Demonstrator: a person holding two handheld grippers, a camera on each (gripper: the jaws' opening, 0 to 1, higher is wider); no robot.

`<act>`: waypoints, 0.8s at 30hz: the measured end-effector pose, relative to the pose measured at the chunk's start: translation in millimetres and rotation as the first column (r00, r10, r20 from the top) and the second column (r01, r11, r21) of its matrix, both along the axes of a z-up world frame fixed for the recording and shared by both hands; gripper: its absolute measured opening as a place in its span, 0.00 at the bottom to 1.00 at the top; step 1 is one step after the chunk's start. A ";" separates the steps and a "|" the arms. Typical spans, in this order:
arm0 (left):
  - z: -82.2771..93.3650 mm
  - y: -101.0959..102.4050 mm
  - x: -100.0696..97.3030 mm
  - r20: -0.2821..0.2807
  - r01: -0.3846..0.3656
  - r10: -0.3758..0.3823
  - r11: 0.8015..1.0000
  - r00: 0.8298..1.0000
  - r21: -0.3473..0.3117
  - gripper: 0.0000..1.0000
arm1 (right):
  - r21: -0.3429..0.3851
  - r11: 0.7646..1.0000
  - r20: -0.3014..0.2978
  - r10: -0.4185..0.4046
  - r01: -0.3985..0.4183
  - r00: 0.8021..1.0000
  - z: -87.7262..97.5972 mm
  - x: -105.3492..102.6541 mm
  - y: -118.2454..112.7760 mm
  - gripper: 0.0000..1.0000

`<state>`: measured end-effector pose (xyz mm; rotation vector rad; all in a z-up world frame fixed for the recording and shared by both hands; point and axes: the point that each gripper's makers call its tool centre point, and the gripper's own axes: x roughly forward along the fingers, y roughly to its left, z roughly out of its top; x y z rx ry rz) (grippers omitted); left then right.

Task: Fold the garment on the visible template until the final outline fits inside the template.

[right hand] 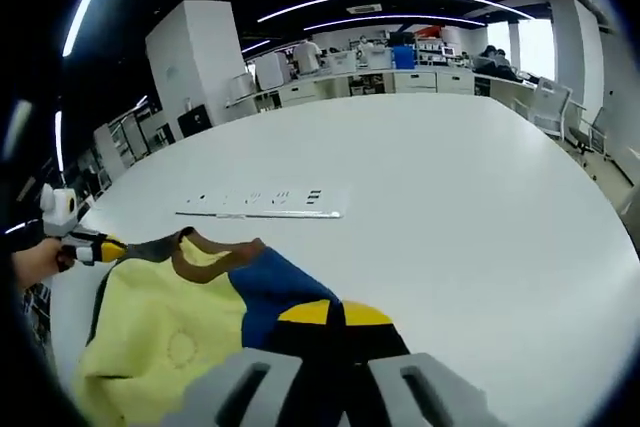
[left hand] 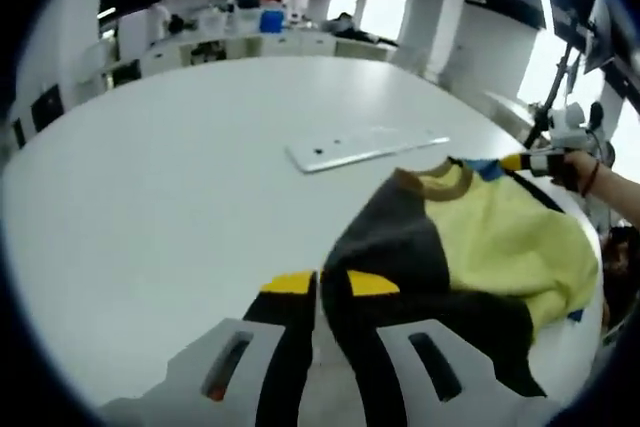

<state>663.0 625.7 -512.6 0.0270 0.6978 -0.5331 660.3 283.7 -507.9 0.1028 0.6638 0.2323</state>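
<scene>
In the left gripper view, the left gripper has its two yellow-tipped fingers clenched on a dark sleeve of the one garment, a yellow sweater with dark and blue parts and a brown collar. The dark cloth runs between the fingers and down toward the camera. Ahead of these fingers and to their right the yellow body of the garment lies on the white surface. At its far edge the right gripper pinches the blue shoulder part, with a person's hand behind it.

In the right gripper view, the right gripper is also closed, its two yellow fingers clamped on the blue part of the garment. To the left of these fingers spreads the yellow body with the brown collar at its top. Farther left, the left gripper grips the garment's far corner.

Beyond the garment, one flat pale template lies on the surface, apart from the cloth; the right gripper view shows it ahead of the fingers.
</scene>
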 end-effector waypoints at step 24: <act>69.3 -30.2 -66.8 0.148 0.059 -0.054 0.998 0.987 -0.030 0.78 | -0.052 0.996 -0.035 0.066 -0.068 0.997 40.3 -92.0 20.7 0.63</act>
